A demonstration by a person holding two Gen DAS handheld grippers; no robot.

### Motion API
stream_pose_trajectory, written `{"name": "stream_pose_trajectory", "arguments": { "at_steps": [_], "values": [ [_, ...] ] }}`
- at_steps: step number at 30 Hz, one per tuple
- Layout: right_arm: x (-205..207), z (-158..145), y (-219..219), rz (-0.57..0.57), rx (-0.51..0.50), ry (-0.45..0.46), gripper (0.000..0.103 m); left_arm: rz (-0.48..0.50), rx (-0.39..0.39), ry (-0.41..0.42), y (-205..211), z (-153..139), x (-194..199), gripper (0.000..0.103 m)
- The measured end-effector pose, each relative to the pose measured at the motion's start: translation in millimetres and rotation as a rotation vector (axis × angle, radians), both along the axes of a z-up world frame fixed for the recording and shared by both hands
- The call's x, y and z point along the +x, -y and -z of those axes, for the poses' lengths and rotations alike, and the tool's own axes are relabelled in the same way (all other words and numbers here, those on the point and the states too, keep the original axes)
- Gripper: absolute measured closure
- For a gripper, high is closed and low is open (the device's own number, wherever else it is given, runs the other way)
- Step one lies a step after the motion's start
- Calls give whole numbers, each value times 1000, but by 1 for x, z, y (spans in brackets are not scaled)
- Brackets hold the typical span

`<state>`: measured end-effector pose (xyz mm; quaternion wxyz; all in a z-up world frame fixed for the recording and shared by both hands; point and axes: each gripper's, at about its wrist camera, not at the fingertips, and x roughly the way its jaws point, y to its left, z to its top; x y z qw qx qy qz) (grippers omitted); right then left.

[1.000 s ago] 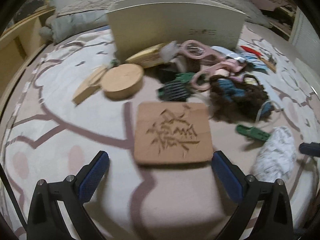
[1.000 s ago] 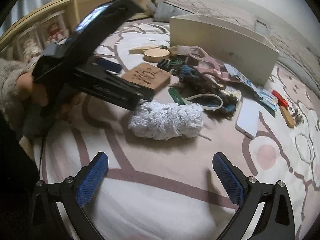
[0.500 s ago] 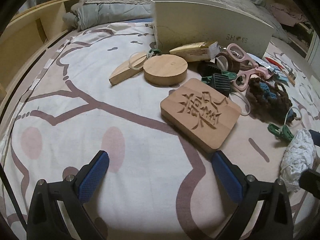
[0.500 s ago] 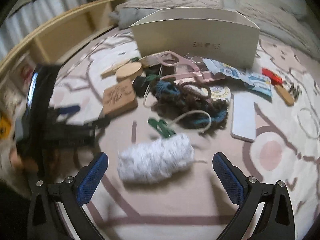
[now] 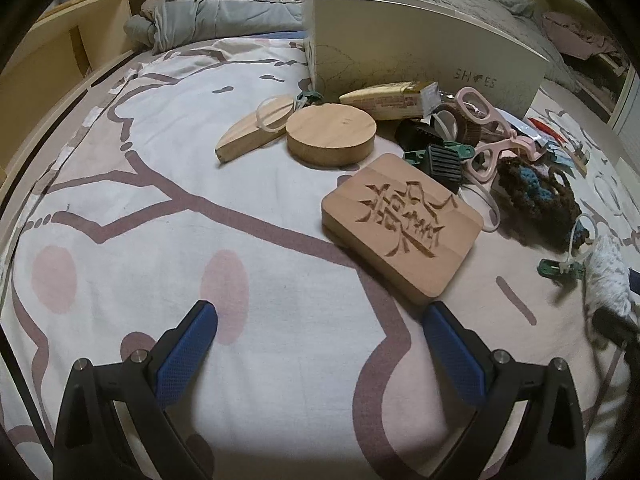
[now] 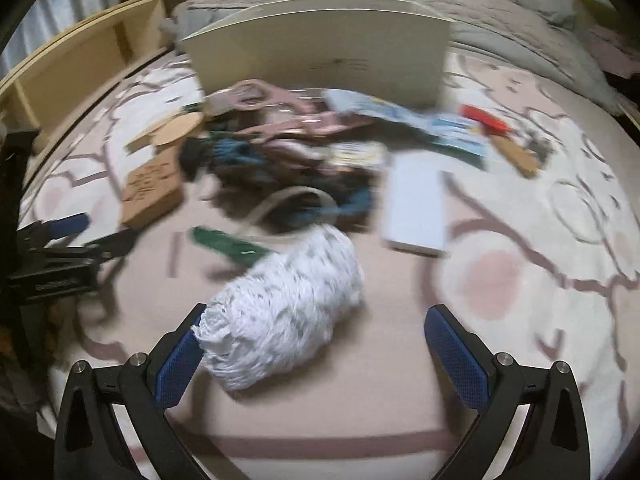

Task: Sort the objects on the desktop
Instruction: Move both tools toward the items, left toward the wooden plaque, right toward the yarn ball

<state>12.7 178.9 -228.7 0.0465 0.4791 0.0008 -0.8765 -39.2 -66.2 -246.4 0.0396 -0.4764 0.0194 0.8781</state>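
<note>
Right gripper (image 6: 314, 344) jaws spread wide, white yarn ball (image 6: 286, 312) at its 11 o'clock; best centre first, then squeeze gently. Left gripper (image 5: 320, 334) gaped, empty

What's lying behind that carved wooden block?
Behind the carved wooden block sit a round wooden disc, a black ribbed clip and pink glasses, then the shoe box. The box's inside is hidden.
</note>
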Motion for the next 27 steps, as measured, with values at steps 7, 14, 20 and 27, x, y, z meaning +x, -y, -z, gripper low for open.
{"name": "stream_pose_trajectory", "arguments": {
  "at_steps": [7, 14, 20, 27],
  "values": [
    [2, -4, -39, 97, 40, -7, 0, 29, 73, -19, 4, -12, 4, 0],
    [3, -7, -47, 107, 54, -15, 0, 191, 41, -101, -16, -63, 14, 0],
    [5, 6, -42, 104, 47, 0, 0, 293, 38, -169, -21, -95, 0, 0],
    [9, 14, -41, 105, 43, -49, 0, 376, 107, -98, -22, -64, -39, 0]
  ]
}}
